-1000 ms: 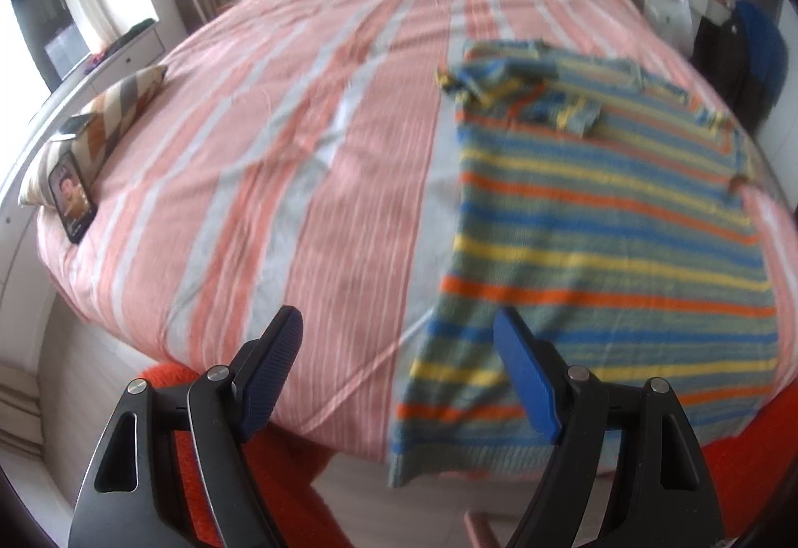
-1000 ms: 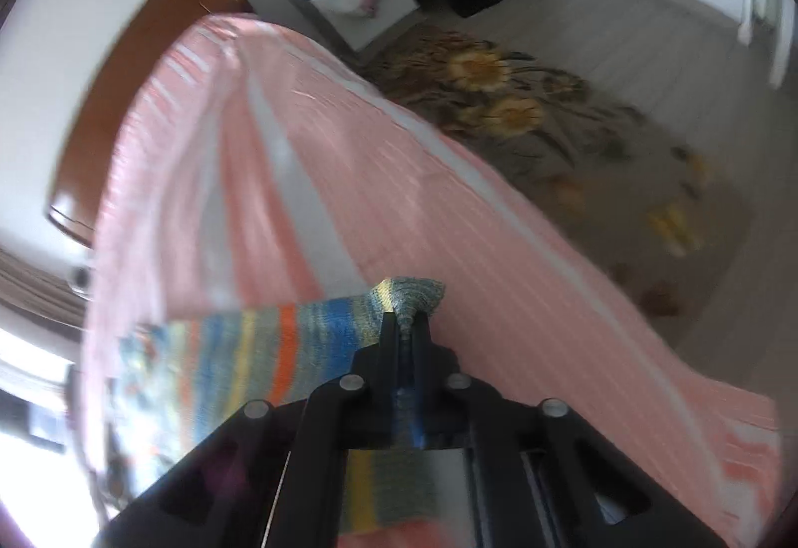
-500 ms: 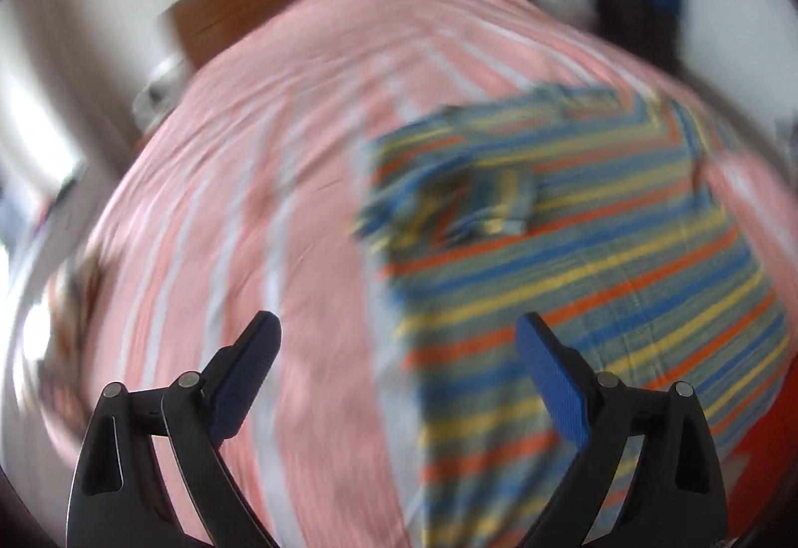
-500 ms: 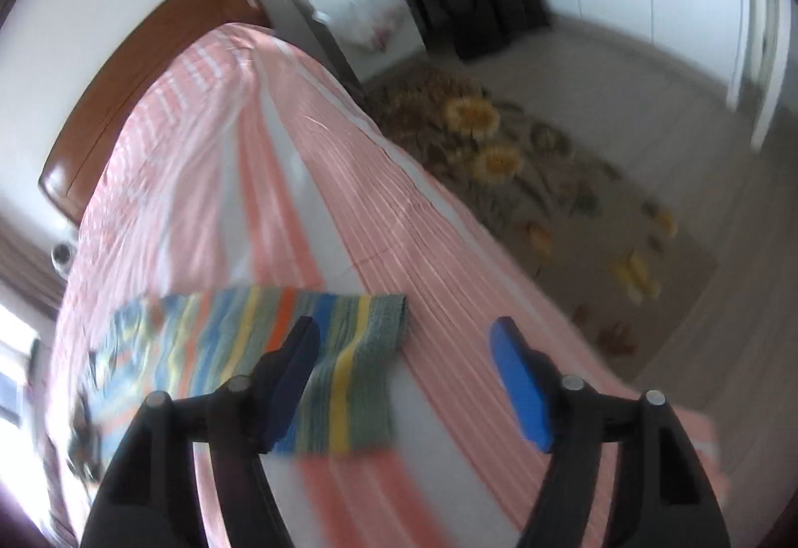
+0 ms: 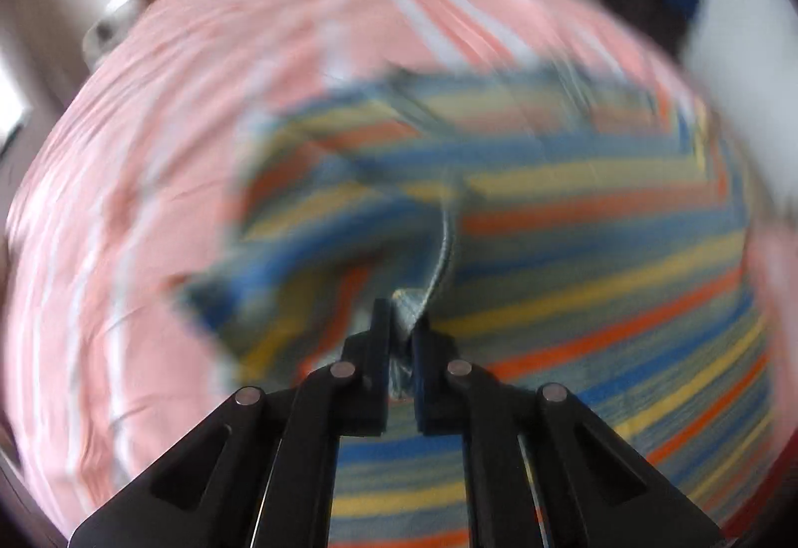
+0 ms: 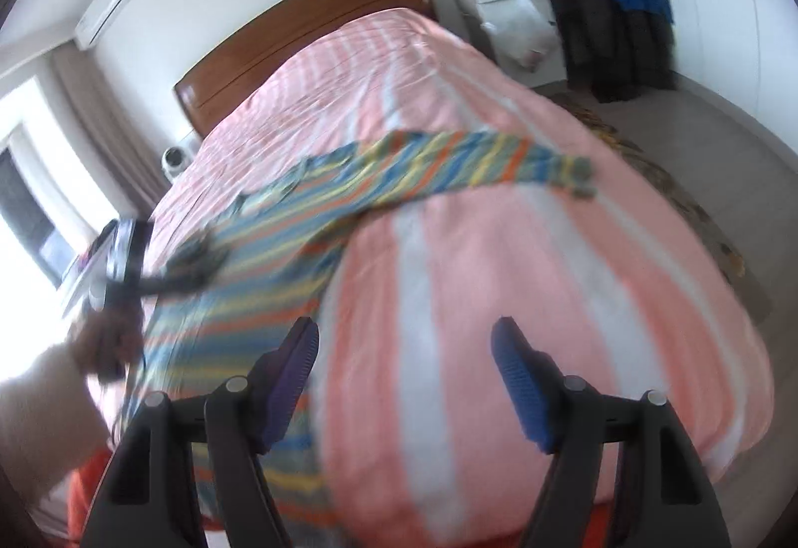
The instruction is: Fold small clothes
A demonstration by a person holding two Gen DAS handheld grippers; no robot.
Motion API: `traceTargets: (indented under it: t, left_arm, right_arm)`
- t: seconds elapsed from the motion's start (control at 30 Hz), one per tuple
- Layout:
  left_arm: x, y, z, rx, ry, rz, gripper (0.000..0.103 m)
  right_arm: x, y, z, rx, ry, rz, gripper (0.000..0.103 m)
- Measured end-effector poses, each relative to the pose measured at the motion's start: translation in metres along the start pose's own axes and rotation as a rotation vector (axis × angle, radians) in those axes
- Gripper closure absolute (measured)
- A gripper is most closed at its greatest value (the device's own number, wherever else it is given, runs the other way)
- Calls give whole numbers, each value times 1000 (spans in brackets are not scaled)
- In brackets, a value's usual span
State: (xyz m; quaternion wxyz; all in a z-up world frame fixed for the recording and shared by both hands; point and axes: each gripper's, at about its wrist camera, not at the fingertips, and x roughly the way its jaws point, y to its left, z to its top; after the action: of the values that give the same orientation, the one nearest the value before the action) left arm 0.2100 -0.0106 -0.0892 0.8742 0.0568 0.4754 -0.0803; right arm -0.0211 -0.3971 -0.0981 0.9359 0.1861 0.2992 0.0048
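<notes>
Motion blur and cut-off edges

The striped shirt (image 5: 573,209) smears across the bed (image 5: 149,199); its hem runs past the frame's bottom, and the hand (image 6: 107,338) at the left is too blurred to read

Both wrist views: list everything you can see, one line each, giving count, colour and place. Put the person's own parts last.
Striped shirt: one, blue, yellow, orange and grey-green stripes, spread on the bed, one sleeve stretched toward the bed's right edge.
Bedspread: one, pink with white stripes, covering the bed.
Headboard: one, brown wood, far end of the bed.
Air conditioner: one, white, high on the wall.
Plastic bag: one, white, hanging at the white cabinet.
Hanging clothes: several, blue over black, far right corner.
Rug: one, brown patterned, on the floor to the right of the bed.
Left gripper: one, black, shut on a fold of the shirt.
Right gripper: one, black with blue pads, open over the bed's near end.
Hand: one, at the left edge, holding the left gripper.
</notes>
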Motion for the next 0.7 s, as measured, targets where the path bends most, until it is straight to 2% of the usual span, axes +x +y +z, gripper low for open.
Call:
traceTargets:
  t: [0.07, 0.13, 0.17, 0.23, 0.3, 0.37, 0.47, 0.57, 0.7]
  left_arm:
    - [-26, 54, 1, -155, -47, 3, 98]
    - [-47, 124, -6, -330, -81, 85, 98]
    - [-52, 156, -13, -401, -89, 151, 99]
    - [-51, 215, -31, -522, -54, 292, 99]
    - [-39, 256, -51, -597, 5, 361, 103]
    - [-18, 274, -66, -618, 60, 379, 102]
    - [4, 279, -80, -650, 109, 352, 103]
    - [15, 277, -88, -663, 101, 351, 103]
    - [20, 290, -89, -691, 104, 291, 103]
  right_arm:
    - [-3, 11, -10, -21, -7, 10, 32]
    - [-4, 18, -13, -46, -23, 11, 32]
    - [-3, 24, -14, -70, -34, 7, 32]
    - [1, 30, -15, -99, -36, 7, 32]
    - [13, 34, -14, -107, -21, 19, 32]
    - [25, 37, -15, -94, 2, 33, 32]
    - [38, 41, -20, -85, 28, 32, 32]
    - [44, 44, -27, -90, 54, 13, 32]
    - [45, 41, -32, -80, 74, -3, 32]
